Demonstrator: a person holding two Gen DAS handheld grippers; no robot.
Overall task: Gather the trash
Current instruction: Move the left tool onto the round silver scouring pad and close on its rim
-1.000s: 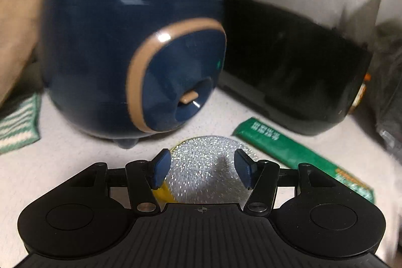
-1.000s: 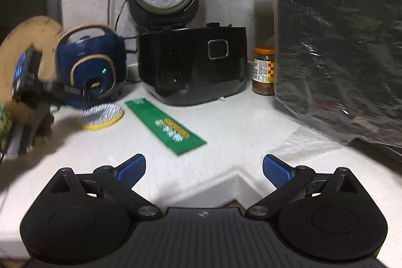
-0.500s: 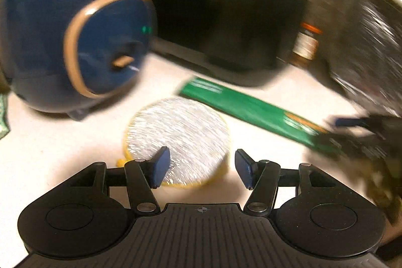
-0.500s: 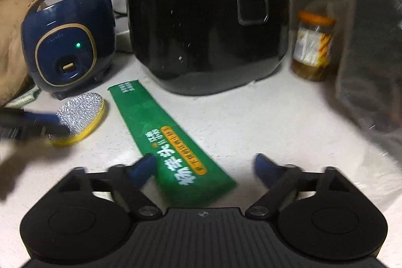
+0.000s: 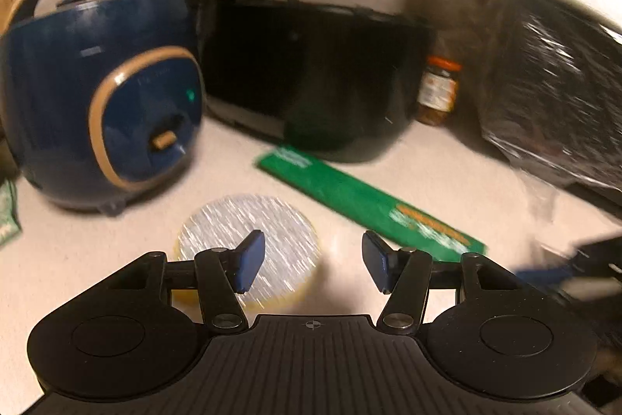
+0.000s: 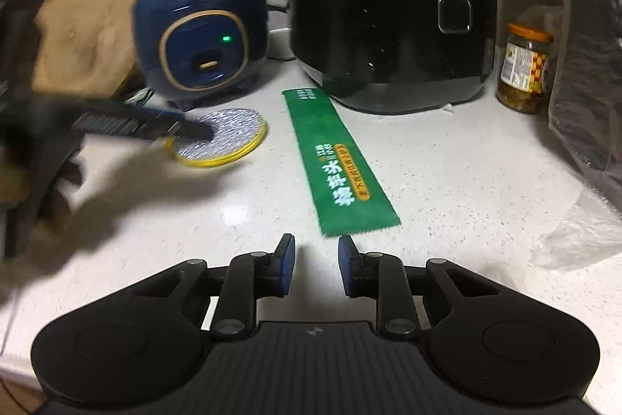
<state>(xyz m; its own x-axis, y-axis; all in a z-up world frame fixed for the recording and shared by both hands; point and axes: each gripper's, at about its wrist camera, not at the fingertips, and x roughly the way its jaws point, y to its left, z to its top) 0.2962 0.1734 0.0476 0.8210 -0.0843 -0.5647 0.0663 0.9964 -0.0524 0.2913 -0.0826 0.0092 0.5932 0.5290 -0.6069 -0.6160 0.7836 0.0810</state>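
Left gripper (image 5: 313,265) stands spread, empty, above the foil-topped round lid (image 5: 248,244), which now lies lower and nearer than a second ago. Right gripper (image 6: 313,265) jaws have just been closing to a narrow gap, nothing between; the green wrapper (image 6: 338,162) lies just ahead, ungrasped, far closer than before.

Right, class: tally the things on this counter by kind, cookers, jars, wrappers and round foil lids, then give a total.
Cookers: 2, blue cooker, black cooker
Jars: 1, jar
Wrappers: 1, green wrapper
Foil lids: 1, lid
Total: 5
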